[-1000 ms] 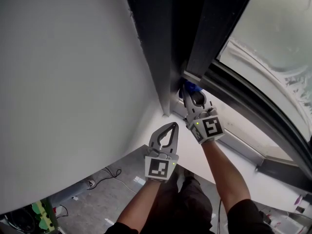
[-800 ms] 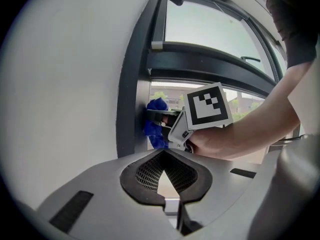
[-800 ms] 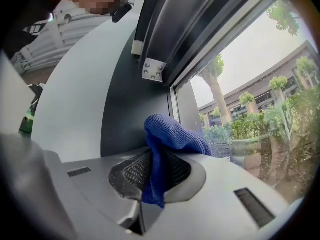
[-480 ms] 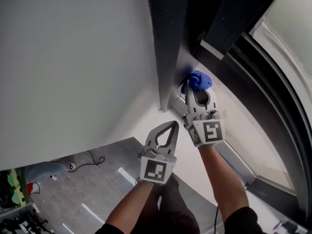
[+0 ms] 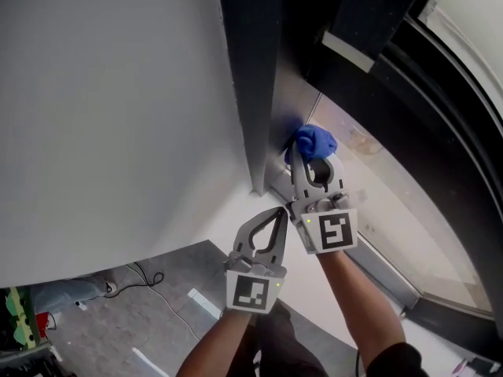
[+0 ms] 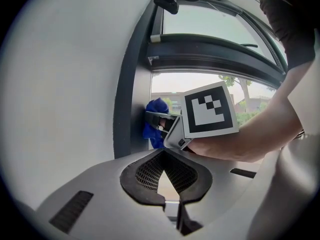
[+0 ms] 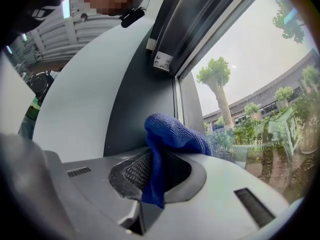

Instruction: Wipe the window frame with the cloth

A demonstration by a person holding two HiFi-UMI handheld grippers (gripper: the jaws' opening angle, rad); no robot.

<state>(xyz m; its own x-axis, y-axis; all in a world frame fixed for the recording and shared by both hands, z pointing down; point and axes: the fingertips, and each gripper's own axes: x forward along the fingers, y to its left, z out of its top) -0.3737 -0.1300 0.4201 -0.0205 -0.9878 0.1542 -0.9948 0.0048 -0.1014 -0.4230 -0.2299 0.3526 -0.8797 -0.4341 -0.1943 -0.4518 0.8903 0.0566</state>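
Observation:
A blue cloth [image 5: 313, 140] is bunched at the tip of my right gripper [image 5: 312, 157], which is shut on it. The cloth [image 7: 172, 134] presses against the dark upright window frame [image 5: 253, 77] where it meets the glass. In the left gripper view the cloth [image 6: 154, 115] shows beside the frame [image 6: 126, 99]. My left gripper [image 5: 278, 213] hangs below and left of the right one, shut with nothing between its jaws, away from the frame.
A white wall [image 5: 118, 108] fills the left. The glass pane [image 5: 393, 187] and curved dark upper frame [image 5: 440, 77] lie to the right. Far below, a grey floor with cables [image 5: 141, 277] and clutter at the lower left.
The right gripper with the cloth has slid along the upright frame, away from the dark bracket above it. The left gripper stayed beside it, and the head view shifted.

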